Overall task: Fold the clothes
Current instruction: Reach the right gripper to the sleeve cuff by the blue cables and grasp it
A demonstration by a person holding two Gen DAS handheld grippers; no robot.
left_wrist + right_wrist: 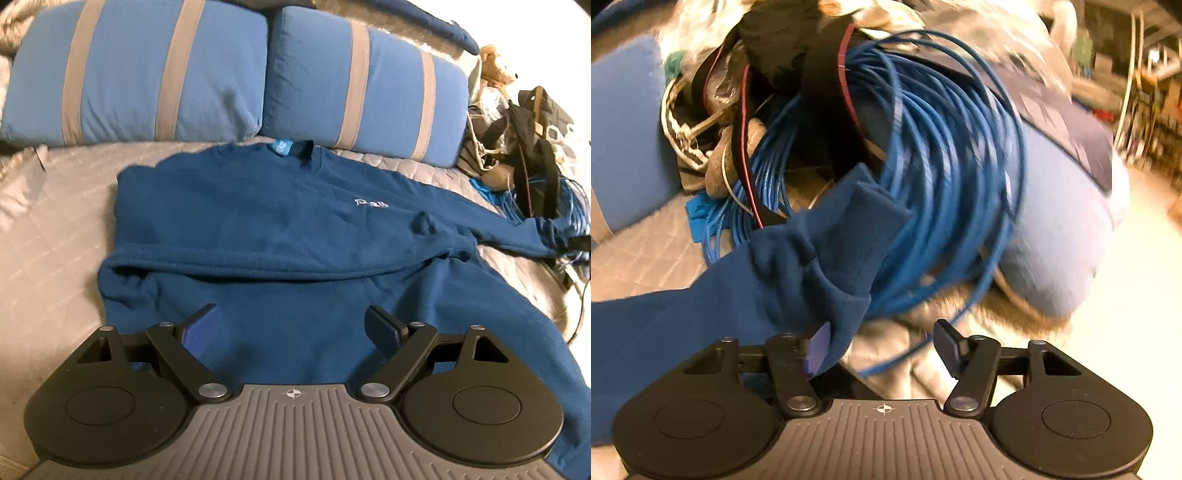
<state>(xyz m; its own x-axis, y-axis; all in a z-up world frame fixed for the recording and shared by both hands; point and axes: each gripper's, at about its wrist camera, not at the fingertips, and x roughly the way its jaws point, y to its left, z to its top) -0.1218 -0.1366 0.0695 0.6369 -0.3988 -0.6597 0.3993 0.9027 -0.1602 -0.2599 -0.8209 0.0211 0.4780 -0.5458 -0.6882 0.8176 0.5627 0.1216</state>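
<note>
A dark blue sweatshirt [280, 221] lies face up on the bed, collar toward the pillows. One sleeve is folded across the chest; the other sleeve [517, 229] stretches out to the right. My left gripper [295, 328] is open and empty, just above the sweatshirt's lower body. My right gripper [882, 343] is open at the end of the stretched sleeve. The sleeve cuff [849, 236] lies against its left finger pad [818, 347], and the jaws stand wide apart.
Two blue pillows with grey stripes [147, 70] lean at the head of the grey quilted bed [48, 240]. A coil of blue cable [942, 166], black straps and other clutter [524, 140] sit at the right bed edge, right by the sleeve end.
</note>
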